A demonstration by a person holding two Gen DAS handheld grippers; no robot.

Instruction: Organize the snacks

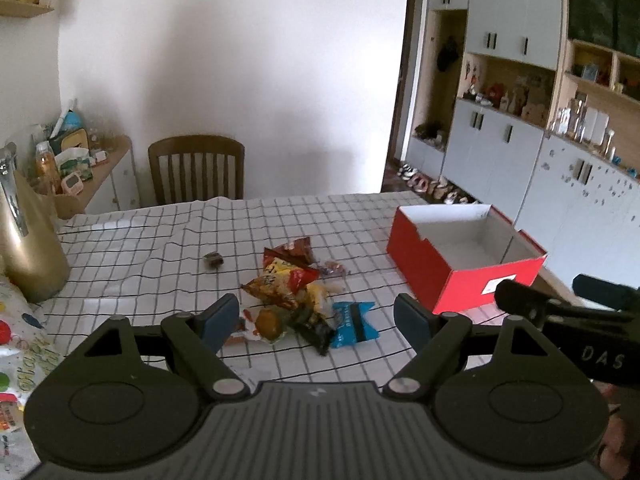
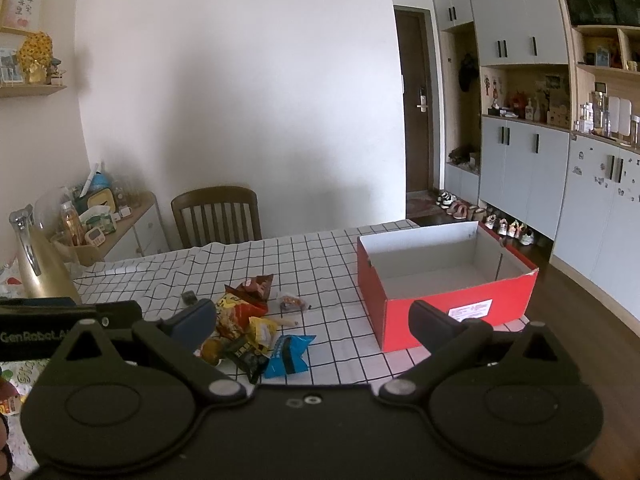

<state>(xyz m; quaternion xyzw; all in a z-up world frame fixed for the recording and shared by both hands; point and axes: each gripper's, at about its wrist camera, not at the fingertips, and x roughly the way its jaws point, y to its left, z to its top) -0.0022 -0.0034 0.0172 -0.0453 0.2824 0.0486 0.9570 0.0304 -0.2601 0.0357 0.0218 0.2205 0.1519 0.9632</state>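
Observation:
A heap of snack packets (image 1: pixel 288 292) (image 2: pixel 244 320) lies on the checked tablecloth (image 1: pixel 160 248), with a blue packet (image 1: pixel 354 324) (image 2: pixel 288 354) at its near right and a small dark sweet (image 1: pixel 213 260) apart to the left. An open red box (image 1: pixel 452 280) (image 2: pixel 416 320) with a white, bare inside stands to the right. My left gripper (image 1: pixel 318 318) hovers open just short of the heap, nothing between its fingers. My right gripper (image 2: pixel 312 320) is open too, between heap and box, holding nothing.
A gold jug (image 1: pixel 28 248) stands at the table's left edge. Behind the table are a wooden chair (image 1: pixel 196 170) and a cluttered side cabinet (image 1: pixel 80 168). Grey cupboards (image 2: pixel 560 168) and several shoes (image 2: pixel 480 216) line the right wall.

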